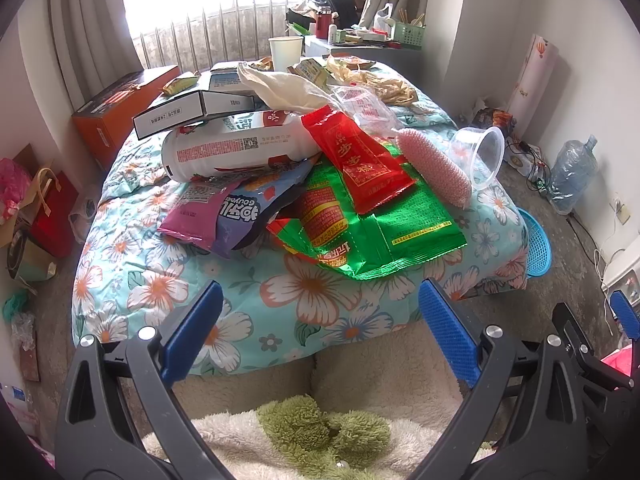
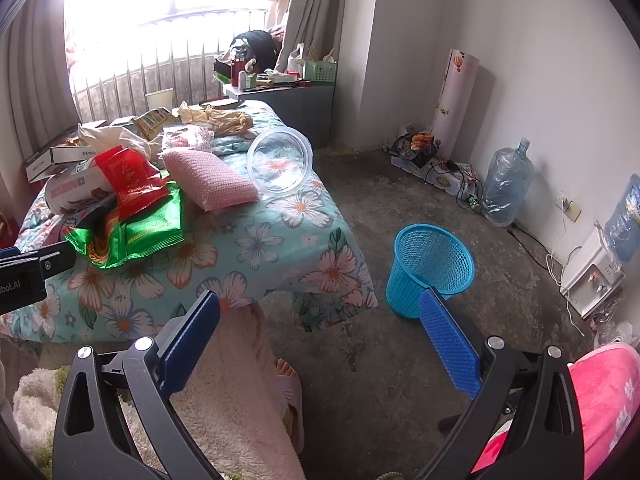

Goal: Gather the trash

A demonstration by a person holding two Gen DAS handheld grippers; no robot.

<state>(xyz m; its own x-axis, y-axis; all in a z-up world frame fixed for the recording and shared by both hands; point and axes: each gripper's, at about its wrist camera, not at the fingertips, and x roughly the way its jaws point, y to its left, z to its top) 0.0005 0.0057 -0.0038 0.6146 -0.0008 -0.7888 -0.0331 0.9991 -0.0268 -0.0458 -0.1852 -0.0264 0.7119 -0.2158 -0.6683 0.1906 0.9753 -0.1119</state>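
Both grippers' fingers gape wide, empty — blue basket (image 2: 430, 266) upright, mouth tilted toward the table.

Bright daylight floods through a curtained window (image 1: 224, 4) onto white walls (image 2: 540, 80) and a mottled grey floor (image 2: 400, 208).

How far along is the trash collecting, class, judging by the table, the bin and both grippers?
Done: nothing visible; the blue basket looks empty. In hand: nothing; left gripper and right gripper both stand open. Left: the whole pile, including the red packet, green wrappers and clear plastic cup.
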